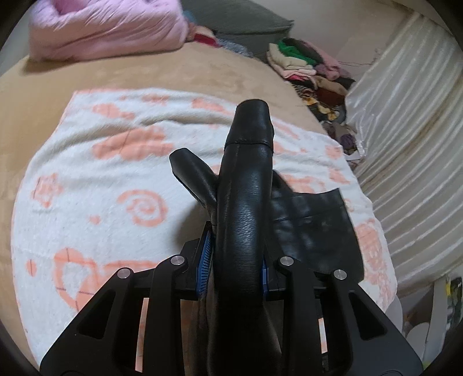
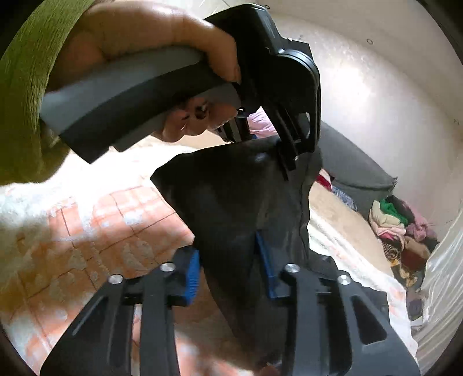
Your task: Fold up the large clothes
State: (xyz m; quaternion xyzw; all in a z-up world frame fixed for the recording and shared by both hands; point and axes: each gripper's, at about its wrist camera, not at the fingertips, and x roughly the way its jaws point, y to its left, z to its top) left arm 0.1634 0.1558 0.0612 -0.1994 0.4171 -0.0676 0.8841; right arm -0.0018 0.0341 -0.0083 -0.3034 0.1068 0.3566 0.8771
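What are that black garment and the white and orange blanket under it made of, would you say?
Black garment: looks like leather or a faux version of it, given its pebbled grain, soft sheen and stitched seam. Which of the two, I cannot tell.
White and orange blanket: seemingly a fleece or plush textile, matte, with a fuzzy nap and soft-edged orange patterns.

pink quilt (image 1: 107, 27), patterned blanket (image 1: 115, 173) — white curtain (image 1: 411, 115)

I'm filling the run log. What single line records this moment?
left tool: shut on black leather garment | right tool: shut on black leather garment | below: patterned blanket
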